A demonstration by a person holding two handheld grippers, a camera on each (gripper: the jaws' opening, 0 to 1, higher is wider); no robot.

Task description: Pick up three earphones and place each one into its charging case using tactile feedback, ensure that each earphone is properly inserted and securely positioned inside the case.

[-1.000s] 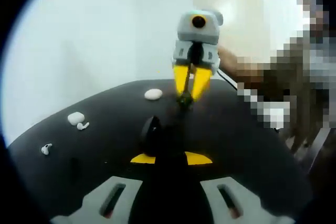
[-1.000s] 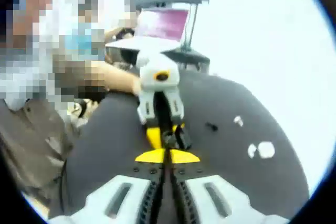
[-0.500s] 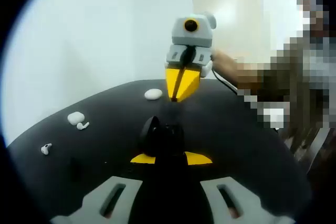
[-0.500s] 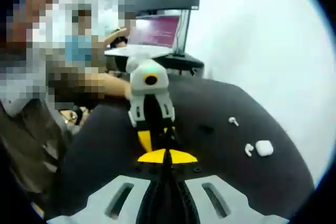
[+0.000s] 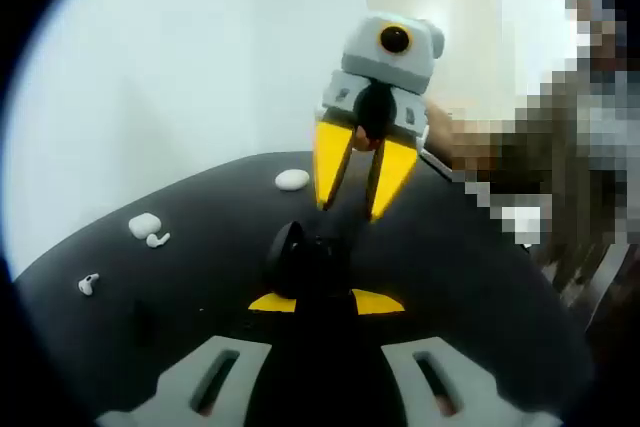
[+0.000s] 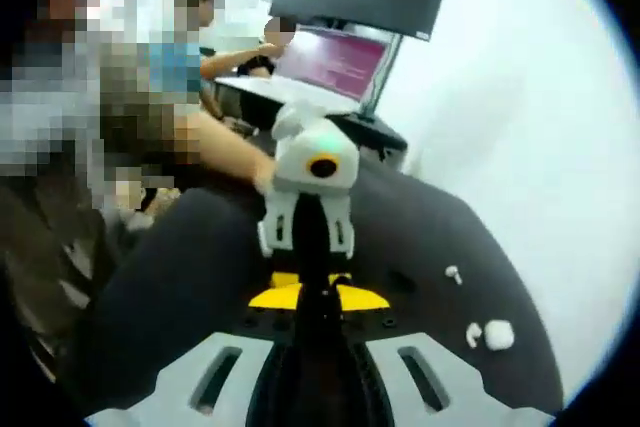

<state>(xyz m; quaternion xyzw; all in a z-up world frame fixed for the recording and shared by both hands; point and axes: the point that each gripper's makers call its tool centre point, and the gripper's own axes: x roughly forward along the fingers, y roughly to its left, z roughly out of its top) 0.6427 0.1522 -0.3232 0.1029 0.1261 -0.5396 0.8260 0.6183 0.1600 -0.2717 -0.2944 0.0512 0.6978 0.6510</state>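
the left gripper (image 5: pixel 320 297) clenched a black charging case (image 5: pixel 305 259) over the dark table (image 5: pixel 470 277). the right gripper (image 5: pixel 352 209) hung above it, yellow jaws apart and empty. 2 white cases (image 5: pixel 144 224) (image 5: pixel 292 180) and 2 loose earphones (image 5: pixel 158 240) (image 5: pixel 88 284) lay on the table beyond.

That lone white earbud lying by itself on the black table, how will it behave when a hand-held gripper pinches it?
The loose earbud looks small and glossy, so it may slip between the pads. Its rounded head and thin stem suggest it could roll or pivot on the black table if nudged. It is probably light and rigid.
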